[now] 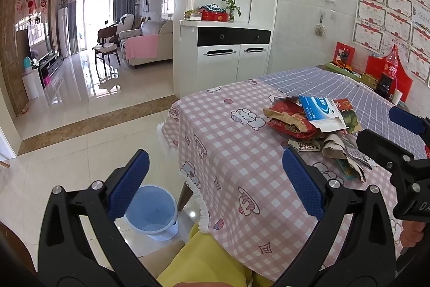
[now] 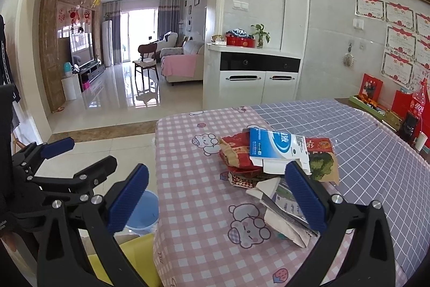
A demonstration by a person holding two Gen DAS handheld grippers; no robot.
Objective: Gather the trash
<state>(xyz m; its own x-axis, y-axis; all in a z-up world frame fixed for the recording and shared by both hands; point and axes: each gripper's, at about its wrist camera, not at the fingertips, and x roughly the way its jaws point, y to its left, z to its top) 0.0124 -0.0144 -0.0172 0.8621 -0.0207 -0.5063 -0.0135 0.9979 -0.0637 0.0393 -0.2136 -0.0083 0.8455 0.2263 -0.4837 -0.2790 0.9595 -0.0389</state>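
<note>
bin [image 1: 150,209] on floor, left of table, just off near-left corner | left gripper [image 1: 215,184] released, empty, over table edge [image 1: 200,203] | trash pile [image 2: 279,166] mid-table, right gripper [image 2: 217,198] released just short of it | risk: we knock loose wrappers off or snag the tablecloth [image 2: 193,179] | open floor left, clutter far right

Left gripper [image 1: 215,184] with black angular plastic arms, blue cross-hatched finger pads [image 1: 130,180], round silver screw heads at the joints, right gripper [image 2: 216,197] of matching build, white lettering on its black body, yellow trousers [image 1: 204,260], bare skin at the hand [image 1: 411,233]
</note>
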